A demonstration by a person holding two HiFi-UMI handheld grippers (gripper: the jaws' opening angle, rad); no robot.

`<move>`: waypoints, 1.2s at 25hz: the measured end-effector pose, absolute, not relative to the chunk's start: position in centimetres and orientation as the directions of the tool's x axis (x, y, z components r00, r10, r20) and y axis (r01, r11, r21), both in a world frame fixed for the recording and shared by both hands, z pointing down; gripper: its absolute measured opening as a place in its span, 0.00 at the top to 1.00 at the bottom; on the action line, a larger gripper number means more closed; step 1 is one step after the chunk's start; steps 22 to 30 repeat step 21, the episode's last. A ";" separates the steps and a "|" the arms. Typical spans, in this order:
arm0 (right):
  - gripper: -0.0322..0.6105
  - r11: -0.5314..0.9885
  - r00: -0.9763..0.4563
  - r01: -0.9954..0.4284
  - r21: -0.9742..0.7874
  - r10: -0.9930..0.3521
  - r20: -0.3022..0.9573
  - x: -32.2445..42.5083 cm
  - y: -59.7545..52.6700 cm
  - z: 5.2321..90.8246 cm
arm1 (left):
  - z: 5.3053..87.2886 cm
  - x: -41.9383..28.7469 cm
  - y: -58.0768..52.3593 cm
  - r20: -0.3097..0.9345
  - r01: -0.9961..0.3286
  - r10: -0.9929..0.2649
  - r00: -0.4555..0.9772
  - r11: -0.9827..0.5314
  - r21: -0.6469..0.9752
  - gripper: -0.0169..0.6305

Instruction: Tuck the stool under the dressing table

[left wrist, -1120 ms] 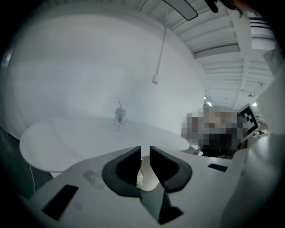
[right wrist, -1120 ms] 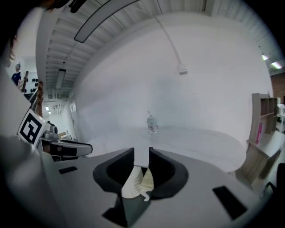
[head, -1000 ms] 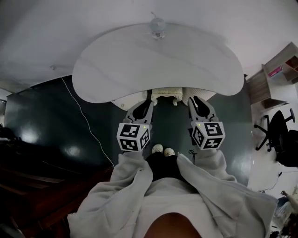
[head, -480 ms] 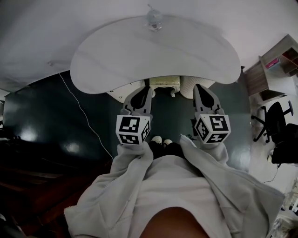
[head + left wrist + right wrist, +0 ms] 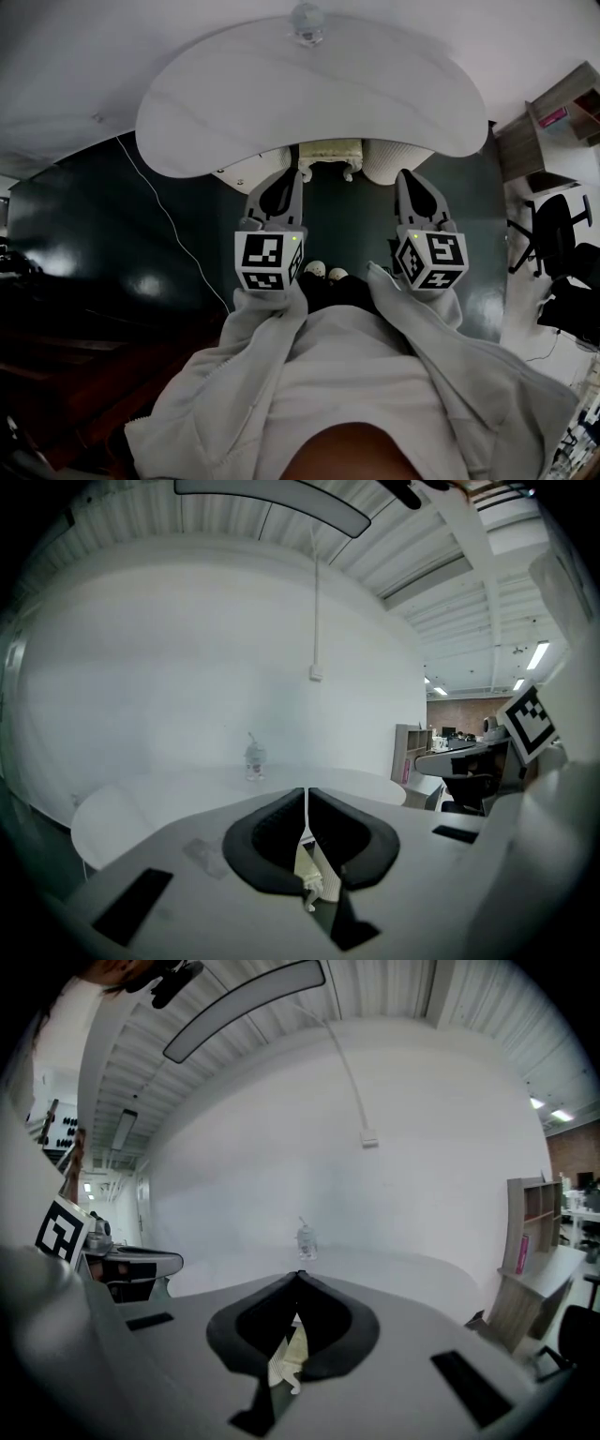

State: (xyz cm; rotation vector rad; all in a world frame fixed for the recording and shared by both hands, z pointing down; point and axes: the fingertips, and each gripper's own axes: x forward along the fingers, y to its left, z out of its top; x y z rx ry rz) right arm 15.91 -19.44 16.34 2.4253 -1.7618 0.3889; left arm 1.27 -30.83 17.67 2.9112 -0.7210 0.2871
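Your left claw point(image 5: 284, 180) sits centre-left in the head view, jaws pressed together with nothing between them. It stands apart from the cream upholstered stool with carved legs point(image 5: 330, 150). The stool lies at upper centre, its seat partly hidden beneath the near edge of the white kidney-shaped desk point(image 5: 309, 94), so it looks largely tucked in. Your right claw point(image 5: 411, 178) mirrors the left at centre-right, also closed and empty. My guess is that you keep both shut to serve as blunt pushers, one at each side so the stool slides straight.

Only the head view shows how far the seat sits under the desk. The gripper views catch just a cream sliver of stool below the jaws. They do show the small clear glass ornament point(image 5: 253, 758) standing upright at the desk's far edge by the wall.
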 end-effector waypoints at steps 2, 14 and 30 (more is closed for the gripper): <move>0.87 -0.323 0.294 -0.944 -0.061 -0.914 0.280 16.2 -19.3 16.5 | 17.8 1.5 -30.8 0.219 -0.470 -0.445 0.868 -0.879 0.078 0.94; 0.87 -0.328 0.295 -0.943 -0.059 -0.904 0.310 16.5 -19.1 17.3 | 18.8 2.9 -30.5 0.245 -0.441 -0.409 0.879 -0.892 0.094 0.94; 0.87 -0.319 0.286 -0.946 -0.056 -0.904 0.318 15.8 -19.9 17.7 | 19.3 2.5 -31.2 0.253 -0.447 -0.412 0.875 -0.889 0.098 0.94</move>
